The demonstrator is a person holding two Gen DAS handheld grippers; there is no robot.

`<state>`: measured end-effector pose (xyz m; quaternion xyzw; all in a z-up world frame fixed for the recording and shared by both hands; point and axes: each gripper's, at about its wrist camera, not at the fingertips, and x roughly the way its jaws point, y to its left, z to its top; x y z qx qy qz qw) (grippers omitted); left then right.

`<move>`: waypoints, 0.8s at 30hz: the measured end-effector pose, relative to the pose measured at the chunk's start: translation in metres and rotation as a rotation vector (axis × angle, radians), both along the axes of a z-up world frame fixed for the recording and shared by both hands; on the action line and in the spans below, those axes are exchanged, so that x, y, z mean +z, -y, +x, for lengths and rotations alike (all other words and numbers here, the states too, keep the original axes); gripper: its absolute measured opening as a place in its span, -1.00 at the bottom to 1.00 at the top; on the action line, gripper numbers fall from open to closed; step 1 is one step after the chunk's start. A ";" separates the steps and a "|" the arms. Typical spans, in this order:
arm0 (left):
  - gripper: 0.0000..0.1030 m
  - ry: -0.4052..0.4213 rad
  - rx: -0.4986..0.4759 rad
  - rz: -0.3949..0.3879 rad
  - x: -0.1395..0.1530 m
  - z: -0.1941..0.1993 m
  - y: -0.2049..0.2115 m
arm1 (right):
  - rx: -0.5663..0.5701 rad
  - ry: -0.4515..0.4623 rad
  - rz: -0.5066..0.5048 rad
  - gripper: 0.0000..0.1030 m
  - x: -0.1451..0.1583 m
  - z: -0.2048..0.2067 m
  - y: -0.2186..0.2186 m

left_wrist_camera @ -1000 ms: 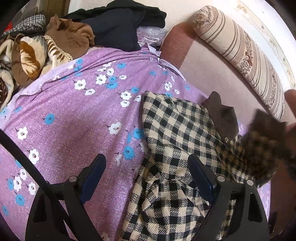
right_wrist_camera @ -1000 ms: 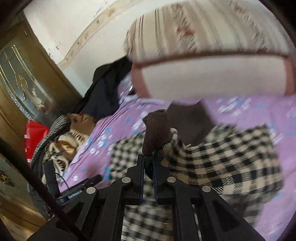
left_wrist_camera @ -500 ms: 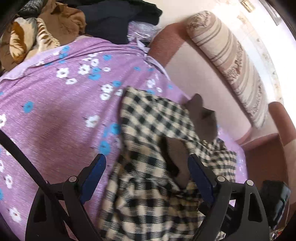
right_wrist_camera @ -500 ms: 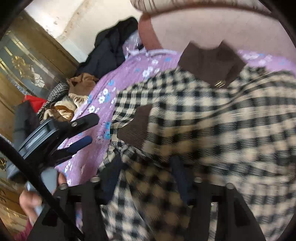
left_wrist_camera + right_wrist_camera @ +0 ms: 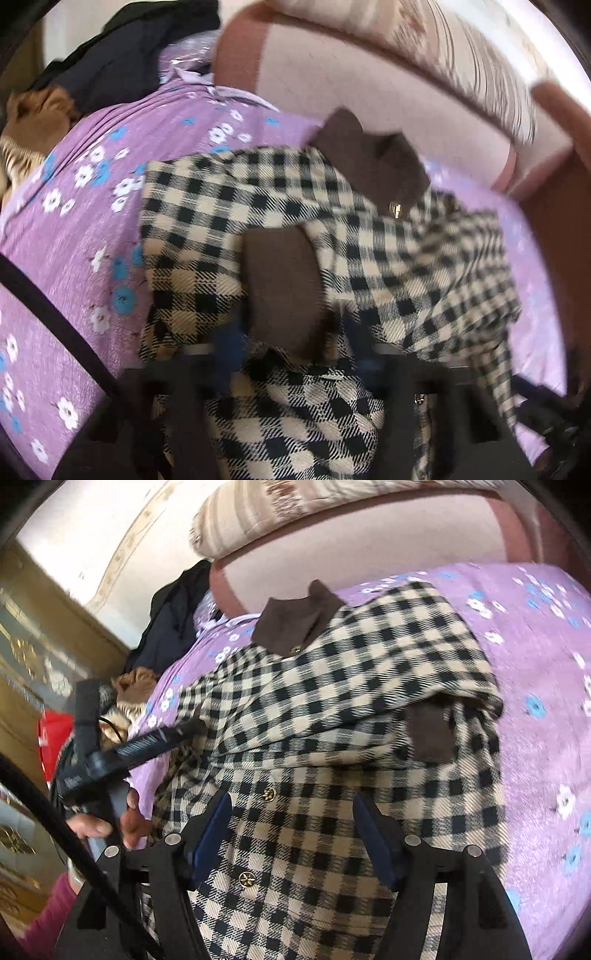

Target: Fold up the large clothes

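Observation:
A black-and-cream checked coat (image 5: 229, 206) with a brown collar (image 5: 373, 162) lies on the purple flowered bedsheet (image 5: 62, 266). A sleeve with a brown cuff (image 5: 284, 284) is folded over its front. In the right wrist view the coat (image 5: 332, 716) fills the middle, collar (image 5: 295, 620) at the far end, a brown cuff (image 5: 432, 734) at the right. My left gripper (image 5: 291, 354) is blurred, its blue pads apart over the coat, empty. It also shows in the right wrist view (image 5: 147, 742) at the coat's left edge. My right gripper (image 5: 291, 842) is open above the coat's buttoned front.
A pile of dark and brown clothes (image 5: 110, 62) lies at the bed's far left. A pink headboard (image 5: 332, 74) and a striped bolster (image 5: 461, 66) run along the back. A wooden door (image 5: 37, 657) stands at the left in the right wrist view.
My right gripper let go of the sleeve it carried; the sleeve now lies folded across the coat. My left gripper moved in over the coat toward the brown cuff.

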<state>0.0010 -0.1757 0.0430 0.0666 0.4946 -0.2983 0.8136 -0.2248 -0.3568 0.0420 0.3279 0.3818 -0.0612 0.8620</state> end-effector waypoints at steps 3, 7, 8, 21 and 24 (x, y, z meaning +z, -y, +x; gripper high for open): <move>-0.80 0.022 -0.025 -0.001 0.008 0.000 0.006 | -0.041 0.018 0.031 0.42 0.002 -0.009 0.015; -0.81 0.070 -0.022 -0.094 0.045 0.004 -0.010 | -0.098 0.040 0.000 0.42 0.012 -0.021 0.034; -0.81 0.072 -0.013 -0.113 0.054 0.007 -0.014 | -0.124 0.042 -0.020 0.43 0.017 -0.024 0.042; -0.80 0.008 0.104 -0.050 0.013 0.035 -0.058 | -0.223 -0.150 -0.179 0.52 0.003 0.006 0.083; -0.79 0.014 0.109 -0.033 0.009 0.037 -0.058 | -0.158 -0.180 -0.253 0.30 -0.010 0.031 0.072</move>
